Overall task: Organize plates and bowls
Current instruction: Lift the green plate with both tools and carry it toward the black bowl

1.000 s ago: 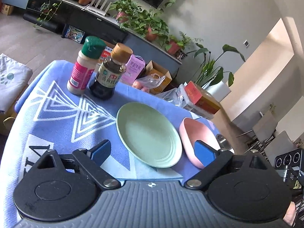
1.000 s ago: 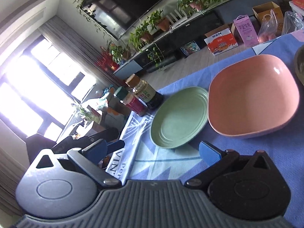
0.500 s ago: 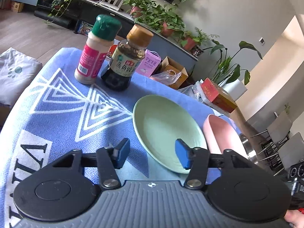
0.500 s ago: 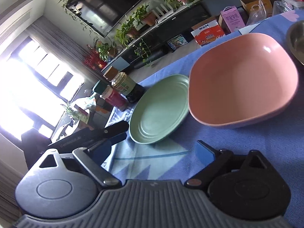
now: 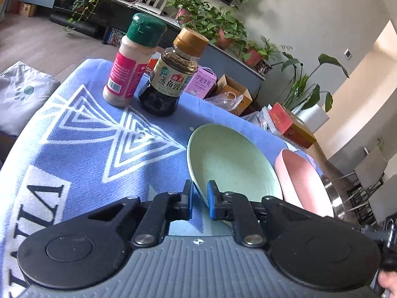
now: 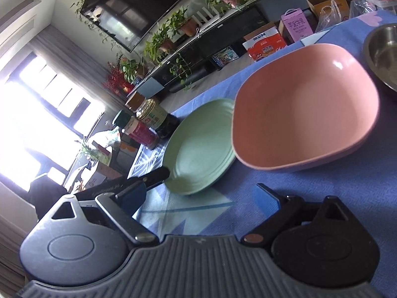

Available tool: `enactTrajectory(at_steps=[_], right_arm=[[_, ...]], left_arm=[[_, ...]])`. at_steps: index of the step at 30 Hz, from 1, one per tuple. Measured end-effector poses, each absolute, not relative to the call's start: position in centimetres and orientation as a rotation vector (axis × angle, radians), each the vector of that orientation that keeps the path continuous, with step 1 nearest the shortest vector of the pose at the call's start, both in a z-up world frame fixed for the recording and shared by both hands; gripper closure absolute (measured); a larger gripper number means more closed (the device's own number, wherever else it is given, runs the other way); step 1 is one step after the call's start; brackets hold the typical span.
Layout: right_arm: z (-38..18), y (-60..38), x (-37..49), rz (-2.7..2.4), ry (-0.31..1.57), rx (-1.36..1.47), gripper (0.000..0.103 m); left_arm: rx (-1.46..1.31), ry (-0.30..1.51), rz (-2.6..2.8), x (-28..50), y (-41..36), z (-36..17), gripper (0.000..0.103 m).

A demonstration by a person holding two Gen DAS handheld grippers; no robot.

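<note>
Green plate lies on the blue patterned cloth, its near rim clamped between the pads of the left gripper, whose jaws have just closed on it. Only the right wrist view shows the pink bowl whole, touching the plate's far side, a steel bowl beyond it, and the right gripper with jaws wide apart, holding nothing. Two seasoning bottles stand behind.

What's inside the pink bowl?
Nothing shows inside the pink bowl: the right wrist view sees its smooth, bare bottom. What lies under it is hidden; the blue cloth shows around it.
</note>
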State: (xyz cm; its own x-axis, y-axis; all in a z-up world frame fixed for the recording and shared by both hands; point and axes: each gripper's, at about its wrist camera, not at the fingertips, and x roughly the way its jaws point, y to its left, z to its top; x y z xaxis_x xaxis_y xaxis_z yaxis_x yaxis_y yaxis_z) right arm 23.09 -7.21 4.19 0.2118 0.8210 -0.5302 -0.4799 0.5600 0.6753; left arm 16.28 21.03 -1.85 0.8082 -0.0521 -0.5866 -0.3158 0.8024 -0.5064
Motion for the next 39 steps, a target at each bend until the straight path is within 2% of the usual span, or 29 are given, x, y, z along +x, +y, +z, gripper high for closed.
enactTrajectory(at_steps=[4,5,7,9,12,14,16,17,39], right_arm=[[4.2,-7.1,23.2,0.950,0.994,0.394,0.000],[4.3,-7.1,23.1,0.950,0.987,0.385,0.003],[4.2,-7.0,23.2,0.934,0.983,0.366,0.018],[3.8,-7.1,23.4,0.926,0.983,0.364,0.022],[3.6,-7.3,23.6,0.926,0.984,0.375,0.023],[3.5,-7.1,23.6,0.929,0.981,0.360,0.031],[3.4,-6.8,23.6,0.926,0.994,0.325,0.062],[3.4,-6.7,23.4,0.905,0.987,0.294,0.070],[5.2,-7.1,21.0,0.985,0.958,0.241,0.070]], left_arm=[[-0.618,0.651,0.112,15.6,21.2,-1.8,0.092],[-0.606,0.657,0.106,15.5,21.1,-1.8,0.092],[-0.585,0.673,0.090,15.2,21.0,-1.6,0.092],[-0.567,0.684,0.075,15.0,20.8,-1.5,0.092],[-0.561,0.694,0.052,14.4,20.9,-1.6,0.092],[-0.570,0.696,0.036,13.8,21.0,-1.7,0.092],[-0.579,0.693,0.035,13.3,21.2,-1.8,0.091],[-0.586,0.690,0.033,13.1,21.3,-1.9,0.091],[-0.526,0.667,0.059,8.9,19.9,0.7,0.091]])
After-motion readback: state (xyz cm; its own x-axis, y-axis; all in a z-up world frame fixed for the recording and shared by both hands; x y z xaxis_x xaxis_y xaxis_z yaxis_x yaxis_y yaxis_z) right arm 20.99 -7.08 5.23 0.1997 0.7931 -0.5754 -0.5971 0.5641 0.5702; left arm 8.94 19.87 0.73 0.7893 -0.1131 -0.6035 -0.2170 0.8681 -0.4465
